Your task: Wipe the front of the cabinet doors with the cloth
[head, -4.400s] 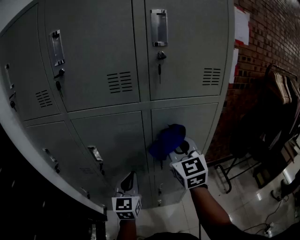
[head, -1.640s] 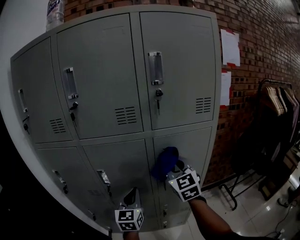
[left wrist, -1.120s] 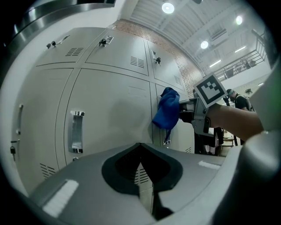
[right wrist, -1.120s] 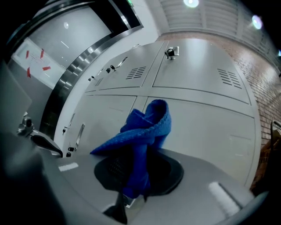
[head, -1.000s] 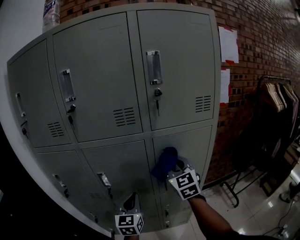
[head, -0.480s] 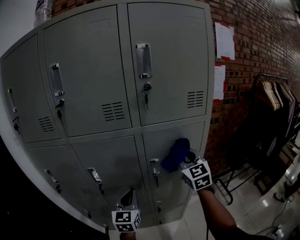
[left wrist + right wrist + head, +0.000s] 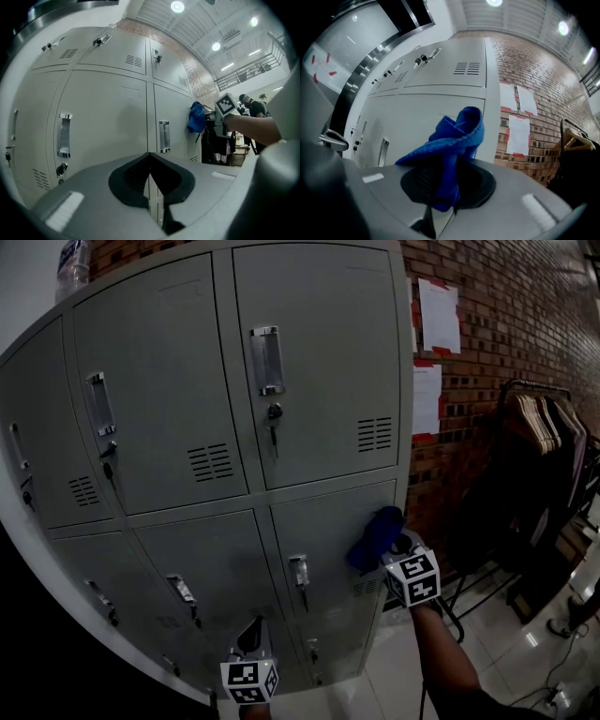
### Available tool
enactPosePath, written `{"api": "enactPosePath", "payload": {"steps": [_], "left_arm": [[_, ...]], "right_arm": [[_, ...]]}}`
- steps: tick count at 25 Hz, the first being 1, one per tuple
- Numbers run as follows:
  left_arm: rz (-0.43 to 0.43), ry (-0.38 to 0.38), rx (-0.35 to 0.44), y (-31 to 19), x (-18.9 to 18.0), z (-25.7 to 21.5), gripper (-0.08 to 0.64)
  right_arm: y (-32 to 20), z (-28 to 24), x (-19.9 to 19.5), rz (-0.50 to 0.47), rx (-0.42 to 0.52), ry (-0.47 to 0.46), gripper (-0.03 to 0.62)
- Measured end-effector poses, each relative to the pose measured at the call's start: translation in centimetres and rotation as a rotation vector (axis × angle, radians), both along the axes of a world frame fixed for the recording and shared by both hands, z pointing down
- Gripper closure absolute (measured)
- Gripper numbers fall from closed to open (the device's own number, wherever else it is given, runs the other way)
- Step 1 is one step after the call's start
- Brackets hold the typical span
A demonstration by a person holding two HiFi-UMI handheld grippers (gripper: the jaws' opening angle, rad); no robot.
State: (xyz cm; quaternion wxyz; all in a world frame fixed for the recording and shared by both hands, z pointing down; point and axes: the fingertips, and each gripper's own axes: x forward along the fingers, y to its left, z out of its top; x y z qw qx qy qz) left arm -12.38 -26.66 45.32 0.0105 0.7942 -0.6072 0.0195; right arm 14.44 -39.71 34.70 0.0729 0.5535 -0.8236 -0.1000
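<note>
We hold the left tool low, below and to the left of the handle on the lower right door of the cabinet. Its jaws are together on nothing. It has no part in the wiping, so we judge it parked clear of the stroke. To the right of that handle, the cloth sits bunched against the same door, close to the door's right edge. Further right of the handle, the right tool is clamped on the cloth's lower folds. The bulk stands free ahead of the tips, so that fabric, not the tool, meets the door.
</note>
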Motion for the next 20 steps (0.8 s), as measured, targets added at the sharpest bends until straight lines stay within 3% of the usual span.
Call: {"api": "enactPosePath", "payload": {"steps": [6,10,20], "left_arm": [[-0.011,-0.002,0.003,0.4,0.1,-0.1,0.543],[-0.018,-0.003,0.002,0.7,0.0,0.0,0.543],[-0.041,0.006,-0.004,1.2,-1.5,0.6,0.543]], "right_arm": [[-0.3,0.5,2.9,0.07,-0.016,0.004,0.523],[0.7,0.4,2.1,0.073,-0.002,0.0,0.523],[4.6,4.2,-11.9,-0.185,-0.029,0.02,0.522]]}}
